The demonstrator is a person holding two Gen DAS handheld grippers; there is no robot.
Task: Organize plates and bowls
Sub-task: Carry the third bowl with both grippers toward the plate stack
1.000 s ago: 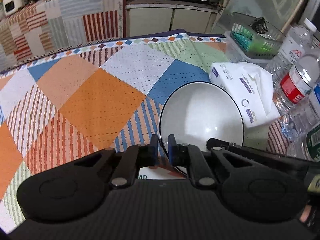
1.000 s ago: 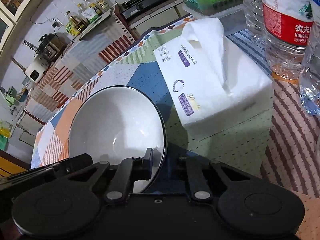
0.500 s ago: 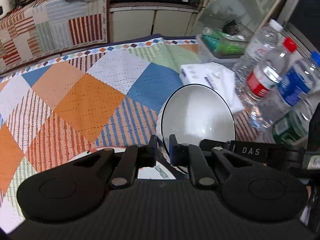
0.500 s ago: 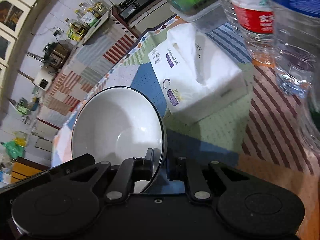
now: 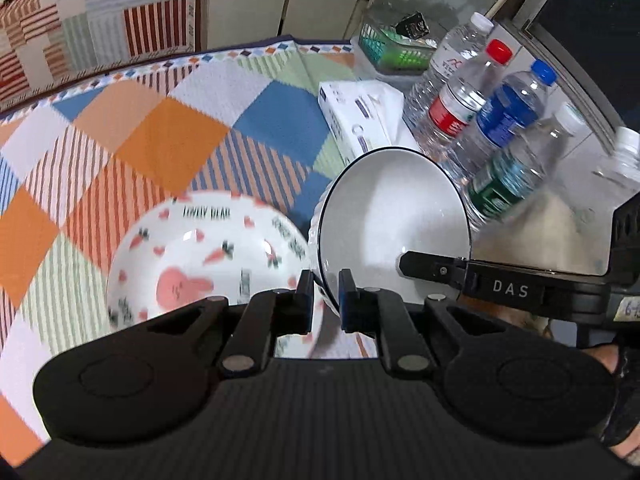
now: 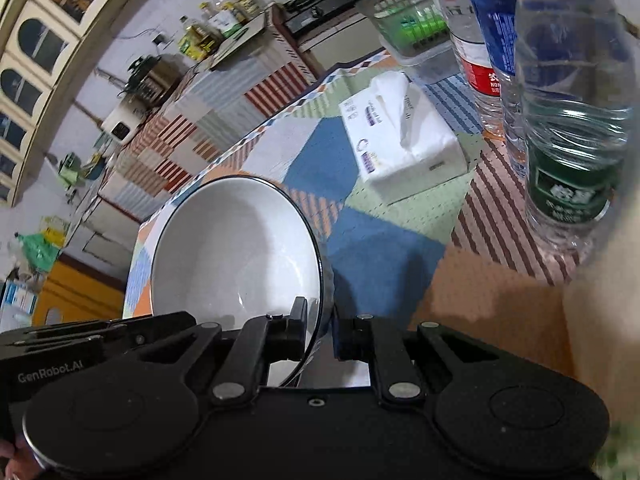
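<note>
Patchwork tablecloth (image 5: 168,136) in orange, blue, green and striped squares covers the table, with a cloth-draped counter and kitchen cabinets behind it. Taking the white bowl (image 5: 394,220) with its dark rim as the landmark: it is held tilted above the cloth, gripped from two sides. Just left of the bowl, lower down on the cloth, lies a carrot-print plate (image 5: 200,256), blurred. Beyond the bowl sits a white tissue pack (image 6: 400,140); to the bowl's right stand several water bottles (image 5: 508,116), with a green basket (image 5: 394,50) behind them. The left gripper (image 5: 325,300) has its fingers pinched narrow on the bowl's near rim. The right gripper (image 6: 322,330) likewise clamps the opposite rim, fingers close together around the wall.
</note>
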